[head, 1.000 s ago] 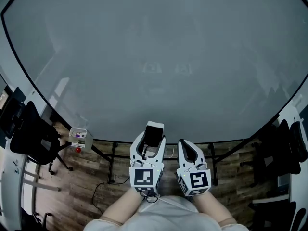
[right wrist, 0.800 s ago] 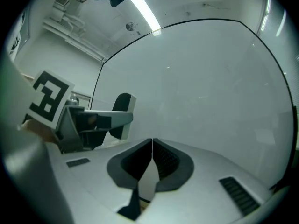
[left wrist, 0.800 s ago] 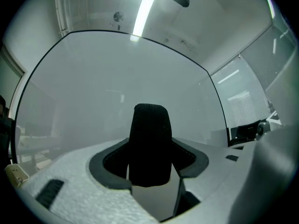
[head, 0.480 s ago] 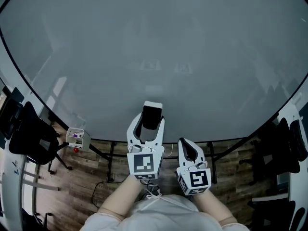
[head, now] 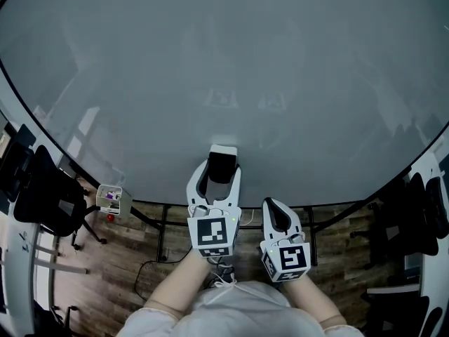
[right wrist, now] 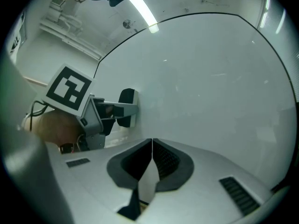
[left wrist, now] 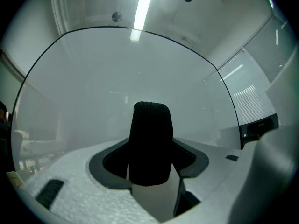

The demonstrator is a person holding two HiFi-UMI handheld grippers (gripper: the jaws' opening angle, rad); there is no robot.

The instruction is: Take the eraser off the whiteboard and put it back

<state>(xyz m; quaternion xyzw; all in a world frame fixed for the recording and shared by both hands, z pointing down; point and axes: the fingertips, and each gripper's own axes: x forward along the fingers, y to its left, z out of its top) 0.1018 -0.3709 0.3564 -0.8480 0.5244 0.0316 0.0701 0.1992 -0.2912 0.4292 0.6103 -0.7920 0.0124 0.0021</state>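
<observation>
My left gripper [head: 218, 168] is clamped on the black eraser [left wrist: 150, 143], held right up at the lower part of the whiteboard [head: 224, 69]; I cannot tell whether the two touch; my right gripper [right wrist: 152, 146] sits just beside the left, jaws pressed together; the board is plain grey with faint reflections; below its edge I see a wooden floor [head: 140, 255], a black chair [head: 45, 199] and a small box [head: 112, 199] at left; a ceiling light [left wrist: 141, 8] glows overhead.

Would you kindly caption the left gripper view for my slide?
The left tool, shut on the black eraser, faces the whiteboard.
</observation>
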